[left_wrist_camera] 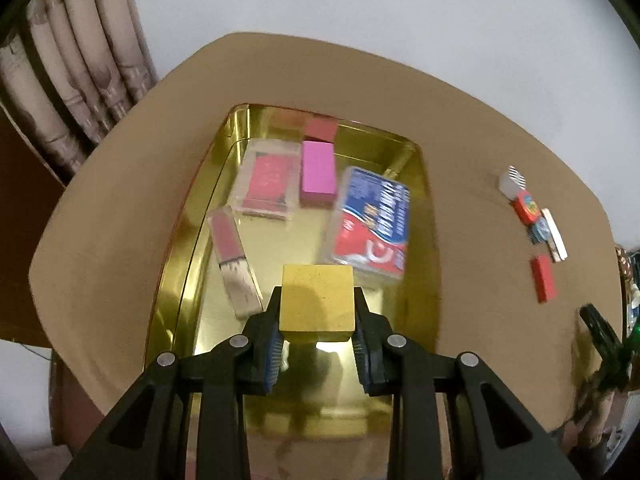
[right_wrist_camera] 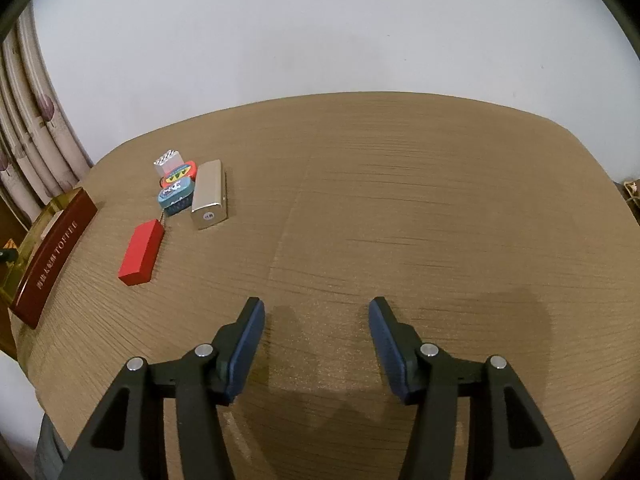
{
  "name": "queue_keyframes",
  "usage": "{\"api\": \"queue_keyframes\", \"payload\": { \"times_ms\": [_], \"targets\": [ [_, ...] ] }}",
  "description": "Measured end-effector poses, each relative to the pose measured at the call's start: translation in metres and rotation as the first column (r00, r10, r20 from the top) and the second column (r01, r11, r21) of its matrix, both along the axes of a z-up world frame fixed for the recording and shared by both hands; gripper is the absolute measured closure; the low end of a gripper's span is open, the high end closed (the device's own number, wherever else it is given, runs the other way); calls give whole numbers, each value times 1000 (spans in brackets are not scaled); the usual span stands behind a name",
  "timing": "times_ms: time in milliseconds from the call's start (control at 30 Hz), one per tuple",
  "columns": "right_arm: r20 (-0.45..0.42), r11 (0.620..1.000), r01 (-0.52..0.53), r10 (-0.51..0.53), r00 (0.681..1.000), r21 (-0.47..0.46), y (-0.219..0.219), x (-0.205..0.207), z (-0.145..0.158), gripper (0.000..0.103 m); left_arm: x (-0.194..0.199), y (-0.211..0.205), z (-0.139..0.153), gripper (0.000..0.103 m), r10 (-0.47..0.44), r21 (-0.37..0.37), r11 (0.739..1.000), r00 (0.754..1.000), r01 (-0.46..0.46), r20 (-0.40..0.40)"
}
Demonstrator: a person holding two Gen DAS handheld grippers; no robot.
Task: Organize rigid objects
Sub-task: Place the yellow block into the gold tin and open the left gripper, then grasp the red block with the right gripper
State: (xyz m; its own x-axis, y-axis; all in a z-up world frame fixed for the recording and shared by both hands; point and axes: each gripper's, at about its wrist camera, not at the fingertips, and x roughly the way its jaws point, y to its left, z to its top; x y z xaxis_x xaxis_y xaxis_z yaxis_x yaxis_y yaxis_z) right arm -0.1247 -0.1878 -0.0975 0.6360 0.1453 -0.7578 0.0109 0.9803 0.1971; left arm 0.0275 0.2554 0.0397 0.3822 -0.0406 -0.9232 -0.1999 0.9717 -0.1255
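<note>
**Gold block held over the tray, five items left on the desk**

The left tongs (left_wrist_camera: 316, 312) are clamped on a gold block (left_wrist_camera: 317, 302), pads pressing its two side faces; the block hangs above the near end of the gold tin tray (left_wrist_camera: 416, 152), its flat faces squared with the fingers. Inside the tray, measured from that block: a lipstick tube (left_wrist_camera: 234, 260) lies to the left, long axis running away and slightly left; a clear case with a red card (left_wrist_camera: 269, 178) sits beyond it; a pink block (left_wrist_camera: 317, 172) lies lengthwise toward the far wall with a darker red block (left_wrist_camera: 320, 128) at its far end; a blue-and-red packet (left_wrist_camera: 370, 222) rests just beyond on the right.

The right tongs (right_wrist_camera: 316, 312) stand apart with nothing between them, over bare desk (right_wrist_camera: 400, 200). Away to their left lies a red block (right_wrist_camera: 142, 252), long axis pointing away; beyond it a silver bar (right_wrist_camera: 208, 194) lies the same way, beside a blue tin (right_wrist_camera: 175, 196), a red tin (right_wrist_camera: 180, 172) and a white patterned box (right_wrist_camera: 166, 162). The tray's dark red outer wall shows at the left edge.
</note>
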Motion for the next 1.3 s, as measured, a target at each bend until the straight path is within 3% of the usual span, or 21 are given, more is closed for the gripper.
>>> {"api": "queue_keyframes", "payload": {
  "times_ms": [300,533,667,733,800,900,967,1100,1167,1300],
  "targets": [
    [-1,1000,-5,5,1000,-3,2,-1,0,43,30,15,-32,76,54,69,996,998,-52,-40],
    [-2,1000,-11,11,1000,-4,3,2,-1,43,45,12,-40,72,48,124,991,998,-44,-27],
    [0,1000,-11,11,1000,-1,3,1,-1,43,39,9,-31,66,65,141,988,998,-64,0],
    [0,1000,-11,11,1000,2,3,1,-1,43,25,2,-13,59,78,137,987,995,-85,56],
    [1,1000,-11,11,1000,4,3,0,-1,43,6,-8,6,42,92,115,988,989,-105,118],
    [4,1000,-11,11,1000,10,1,-1,-1,43,-30,-34,29,33,47,80,995,977,-65,209],
    [10,1000,-12,12,1000,7,1,-2,1,43,-59,-57,38,29,11,116,992,968,-41,251],
    [17,998,-55,55,998,26,14,-8,10,43,-107,-87,35,26,-37,86,996,961,13,275],
    [18,994,-93,92,996,53,29,-10,17,43,-126,-96,30,26,-32,83,997,960,9,278],
    [36,978,-207,207,978,14,82,-6,34,43,-163,-101,10,25,16,46,999,968,-28,250]
  ]
}}
